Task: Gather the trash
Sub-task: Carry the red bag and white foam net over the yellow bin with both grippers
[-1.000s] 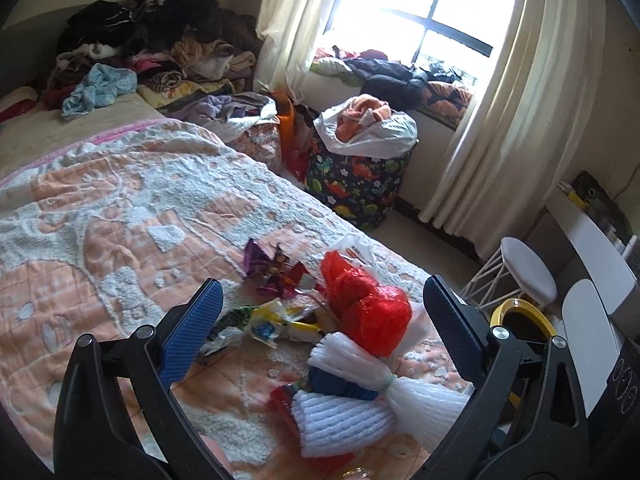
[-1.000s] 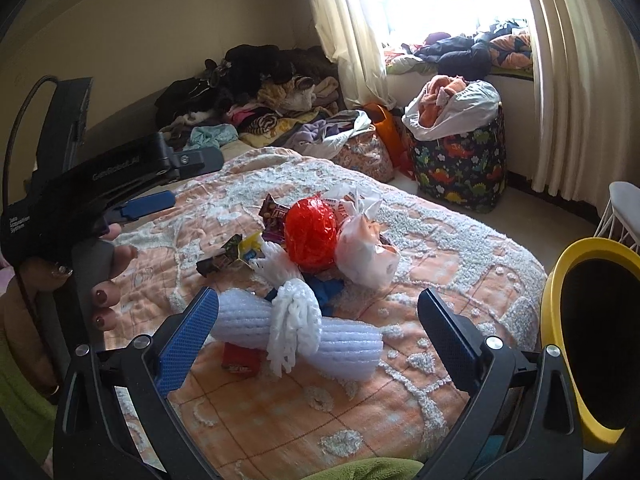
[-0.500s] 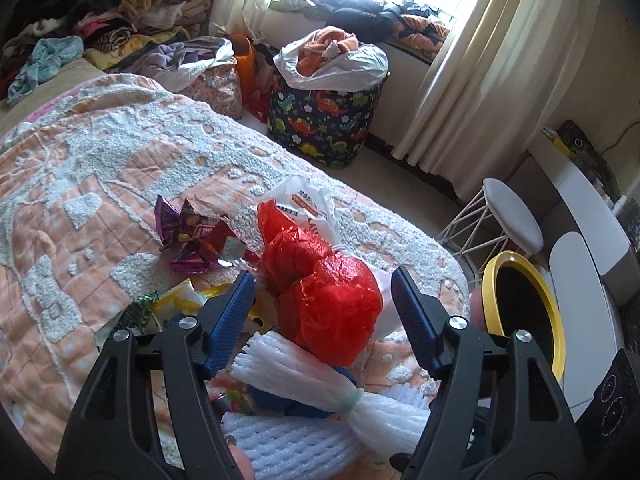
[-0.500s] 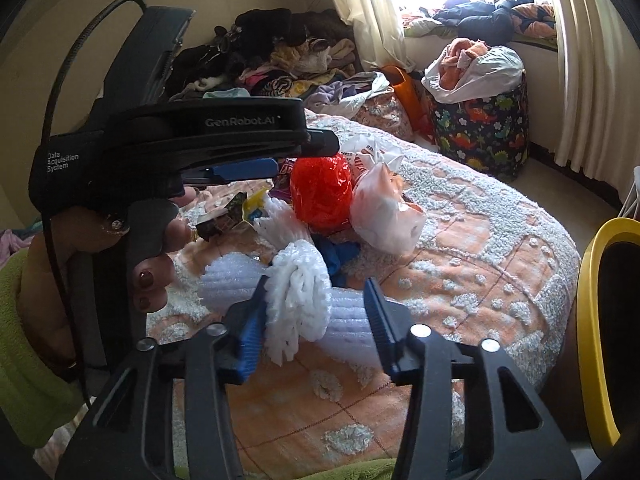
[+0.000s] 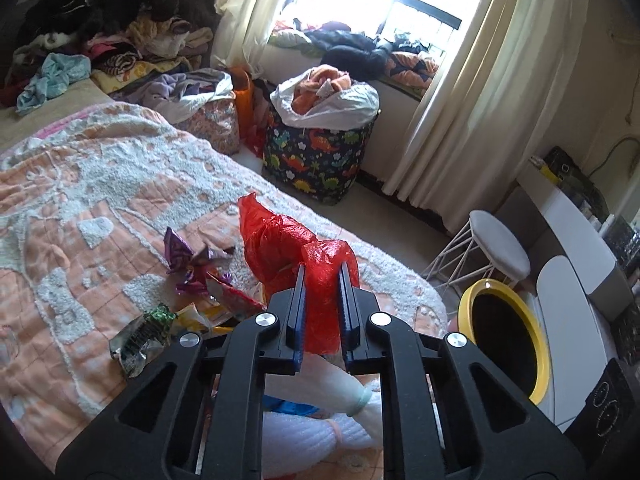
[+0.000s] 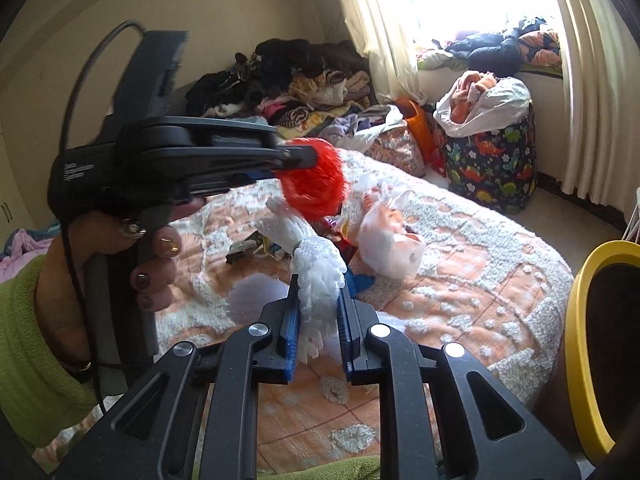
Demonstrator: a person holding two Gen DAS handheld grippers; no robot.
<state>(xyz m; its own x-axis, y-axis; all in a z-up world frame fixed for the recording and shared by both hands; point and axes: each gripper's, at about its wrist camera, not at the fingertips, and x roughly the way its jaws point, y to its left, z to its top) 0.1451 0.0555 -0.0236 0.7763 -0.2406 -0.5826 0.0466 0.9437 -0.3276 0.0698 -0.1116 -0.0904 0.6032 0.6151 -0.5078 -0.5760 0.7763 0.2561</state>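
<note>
- bed (image 5: 100,200) with peach-and-white tufted quilt, biggest thing in both views; everything below placed relative to it
- clothes pile (image 5: 112,40) heaped at the far head end of the bed
- dinosaur-print hamper (image 5: 316,164) on the floor just off the bed's far side, under the window, stuffed with a white bag and orange clothes
- yellow-rimmed bin (image 5: 504,344) on the floor beside the bed's foot corner, opening dark; also at the right edge in right wrist view (image 6: 580,340)
- white stool (image 5: 498,248) on the floor beyond the bin, away from the bed
- left gripper (image 5: 322,288) above the trash heap near the bed's foot end, jaws clamped on the red plastic bag (image 5: 292,248); bag looks lifted off the quilt, hard to be sure
- right gripper (image 6: 318,312) low over the bed's near edge, jaws pinched onto white foam fruit netting (image 6: 316,264)
- left hand (image 6: 132,256) in green sleeve wraps the left gripper's handle, seen left of the bed in right wrist view
- pale plastic bag (image 6: 388,240) lying on the quilt, just right of the netting
- purple foil wrapper (image 5: 188,260) on the quilt left of the red bag
- green-black snack wrapper (image 5: 140,336) on the quilt, nearer the bed's near edge than the purple one
</note>
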